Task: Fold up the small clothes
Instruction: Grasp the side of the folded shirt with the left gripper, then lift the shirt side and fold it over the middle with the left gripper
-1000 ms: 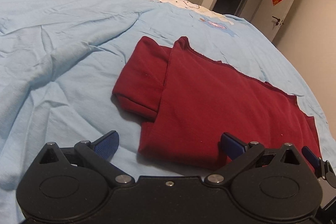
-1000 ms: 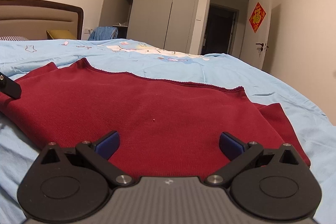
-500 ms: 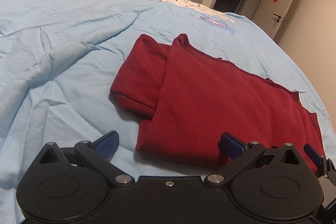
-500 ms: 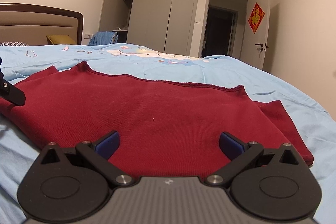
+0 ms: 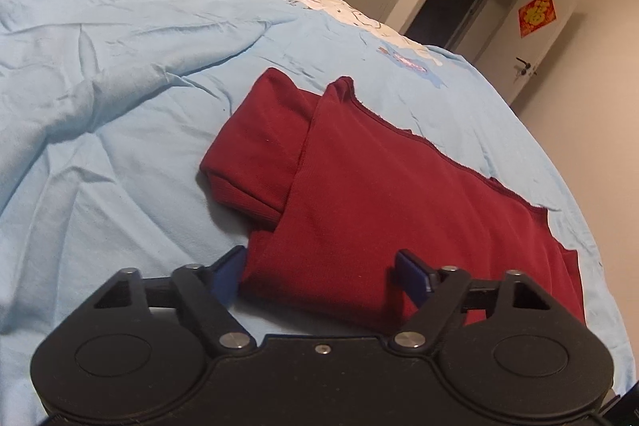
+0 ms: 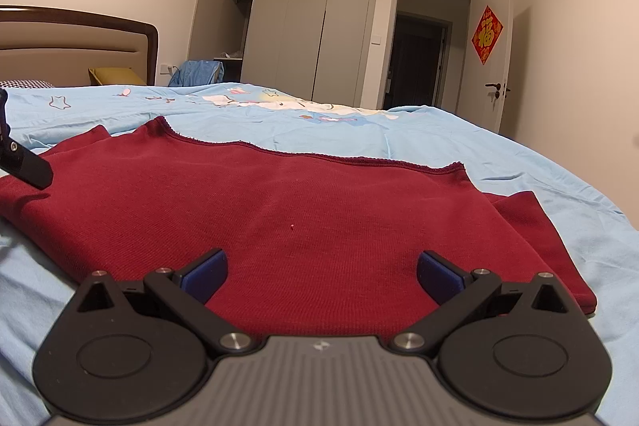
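Note:
A dark red garment (image 5: 383, 194) lies partly folded on the light blue bedsheet (image 5: 120, 86), one sleeve tucked at its left side. It also fills the middle of the right wrist view (image 6: 279, 210). My left gripper (image 5: 319, 274) is open, its blue pads straddling the garment's near left corner. My right gripper (image 6: 321, 274) is open and empty, low over the garment's near edge. Part of the left gripper (image 6: 24, 162) shows at the left edge of the right wrist view.
The bedsheet (image 6: 399, 130) is wrinkled to the left. A headboard (image 6: 80, 38) and yellow pillow (image 6: 114, 74) are at the back left. Wardrobes (image 6: 303, 26), an open doorway (image 6: 419, 62) and a door (image 6: 495, 66) stand beyond the bed.
My left gripper has moved forward and right, onto the garment's near left corner. The right gripper has tilted up slightly and edged forward. The garment has not moved.

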Tool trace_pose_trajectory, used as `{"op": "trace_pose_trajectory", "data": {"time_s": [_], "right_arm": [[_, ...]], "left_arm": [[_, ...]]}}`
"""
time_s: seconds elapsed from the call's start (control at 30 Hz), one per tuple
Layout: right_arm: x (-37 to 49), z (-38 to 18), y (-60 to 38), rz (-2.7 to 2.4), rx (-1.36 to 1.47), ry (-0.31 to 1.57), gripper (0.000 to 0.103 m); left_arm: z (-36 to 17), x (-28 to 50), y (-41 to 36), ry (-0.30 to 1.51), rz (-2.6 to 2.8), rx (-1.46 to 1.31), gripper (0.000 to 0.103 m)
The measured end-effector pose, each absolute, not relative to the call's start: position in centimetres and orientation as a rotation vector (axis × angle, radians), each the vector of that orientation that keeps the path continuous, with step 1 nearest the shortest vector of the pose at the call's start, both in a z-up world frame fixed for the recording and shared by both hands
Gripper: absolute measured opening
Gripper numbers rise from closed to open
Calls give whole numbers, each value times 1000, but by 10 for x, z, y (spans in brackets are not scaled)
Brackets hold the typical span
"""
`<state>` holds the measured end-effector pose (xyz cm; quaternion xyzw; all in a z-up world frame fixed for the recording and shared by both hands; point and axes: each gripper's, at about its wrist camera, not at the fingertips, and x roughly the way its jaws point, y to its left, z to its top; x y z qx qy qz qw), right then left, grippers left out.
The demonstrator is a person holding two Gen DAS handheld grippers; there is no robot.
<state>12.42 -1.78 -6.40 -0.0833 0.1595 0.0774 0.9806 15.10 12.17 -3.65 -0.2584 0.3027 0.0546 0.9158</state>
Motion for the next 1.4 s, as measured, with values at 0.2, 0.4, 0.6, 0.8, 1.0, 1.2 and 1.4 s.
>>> {"op": "trace_pose_trajectory", "data": {"time_s": [0.2,0.4,0.6,0.8,1.0,1.2,1.4], "right_arm": [[124,-64,-18,156,-168,321,103],[124,-64,-18,156,-167,321,103],[124,-64,-18,156,-167,323,103],[130,-49,-18,186,-190,399,103],[122,-17,-40,216,-201,409,103],[100,9,-87,119,-248,383,103],[84,17,-140,-52,-224,408,103]], "left_arm": [[-46,169,145,587,135,-685,71],[-49,189,159,596,171,-772,37],[-36,191,148,581,169,-692,20],[-4,200,124,551,143,-503,17],[36,212,78,486,32,-283,16],[60,229,9,462,-149,-95,16],[46,236,-66,507,-318,42,16]]}}
